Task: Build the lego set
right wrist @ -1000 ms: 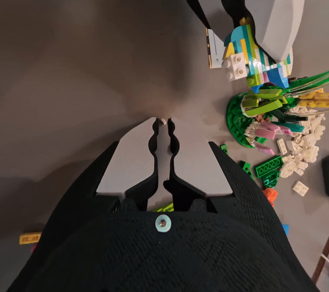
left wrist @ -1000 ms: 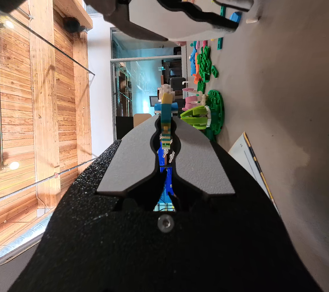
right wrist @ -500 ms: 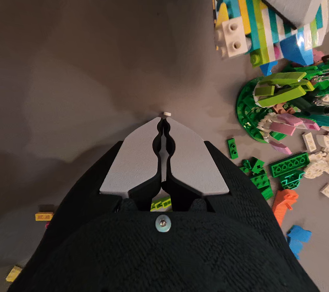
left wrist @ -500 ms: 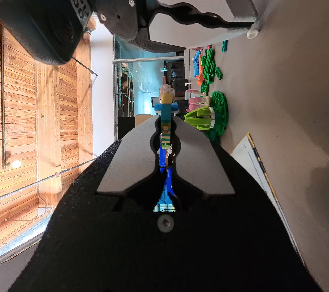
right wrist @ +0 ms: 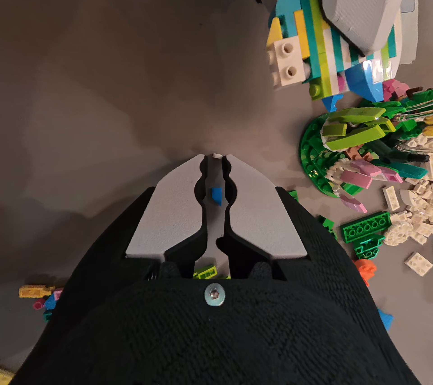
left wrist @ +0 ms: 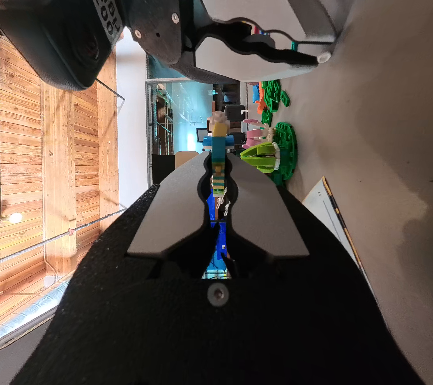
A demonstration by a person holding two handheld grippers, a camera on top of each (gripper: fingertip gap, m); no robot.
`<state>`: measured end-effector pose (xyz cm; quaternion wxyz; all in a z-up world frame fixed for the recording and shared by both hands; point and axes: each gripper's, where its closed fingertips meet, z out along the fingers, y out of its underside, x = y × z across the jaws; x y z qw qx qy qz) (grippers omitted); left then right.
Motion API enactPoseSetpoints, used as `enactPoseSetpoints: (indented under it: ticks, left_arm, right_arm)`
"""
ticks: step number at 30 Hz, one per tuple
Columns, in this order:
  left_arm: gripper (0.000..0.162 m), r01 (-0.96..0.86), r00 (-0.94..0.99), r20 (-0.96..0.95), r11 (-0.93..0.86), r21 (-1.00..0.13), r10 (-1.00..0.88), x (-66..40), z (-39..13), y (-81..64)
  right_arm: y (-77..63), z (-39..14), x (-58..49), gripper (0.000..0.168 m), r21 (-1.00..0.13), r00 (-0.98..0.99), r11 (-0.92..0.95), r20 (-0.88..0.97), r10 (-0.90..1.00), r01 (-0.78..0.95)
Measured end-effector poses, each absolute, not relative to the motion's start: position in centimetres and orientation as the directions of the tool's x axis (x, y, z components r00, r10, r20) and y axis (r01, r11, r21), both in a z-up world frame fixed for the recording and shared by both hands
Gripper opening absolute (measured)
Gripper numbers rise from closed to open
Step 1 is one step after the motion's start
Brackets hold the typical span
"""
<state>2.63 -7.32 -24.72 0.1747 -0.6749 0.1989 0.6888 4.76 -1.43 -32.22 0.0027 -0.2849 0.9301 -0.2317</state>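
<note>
My left gripper [left wrist: 219, 158] is shut on a striped Lego build [left wrist: 219, 148] of teal, lime, white, yellow and blue bricks, held in the air above the table. The build also shows in the right wrist view [right wrist: 314, 45], with white stud bricks at its end, under the left gripper's fingers [right wrist: 365, 10]. My right gripper [right wrist: 216, 159] is shut on a small white round piece [right wrist: 216, 155] at its very tips. In the left wrist view the right gripper [left wrist: 324, 53] hangs above and beyond the build, with the white piece [left wrist: 324, 58] at its tip.
A round green base with lime leaves and pink petals [right wrist: 311, 158] stands on the grey table [right wrist: 117, 69]. Loose green, white, orange and blue pieces [right wrist: 365, 230] lie beside it. A booklet [left wrist: 328, 209] lies near the base. Several small pieces [right wrist: 37, 291] lie at the left. There is about 10 cm between the tips of the two grippers.
The right gripper closed on the small white round piece that lay on the table and lifted it. It now sits nearer the striped build. The left gripper has kept its hold.
</note>
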Motion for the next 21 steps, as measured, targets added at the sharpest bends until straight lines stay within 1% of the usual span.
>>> enactPoseSetpoints:
  ticks: [7,11,18,21]
  left_arm:
    - [0.007,-0.512,-0.021,-0.999,-0.858,0.034,-0.027,2.57,-24.81,-7.19]
    - [0.008,-0.510,-0.019,-0.999,-0.860,0.033,-0.027,2.47,-24.83,-7.24]
    - [0.008,-0.508,-0.017,-1.000,-0.861,0.027,-0.022,2.39,-24.74,-7.32]
    - [0.008,-0.509,-0.015,-1.000,-0.860,0.025,-0.020,2.39,-24.74,-7.30]
  right_arm:
    - [-1.50,-32.22,4.78,0.002,-0.435,-0.843,0.737,0.111,-0.526,-0.517]
    - [-1.54,-32.32,4.72,0.002,-0.431,-0.851,0.747,0.106,-0.515,-0.506]
    - [-1.53,-32.32,5.19,0.003,-0.482,-0.914,0.795,0.031,-0.404,-0.368]
    - [-1.59,-32.31,5.51,0.003,-0.512,-0.936,0.799,0.031,-0.350,-0.315]
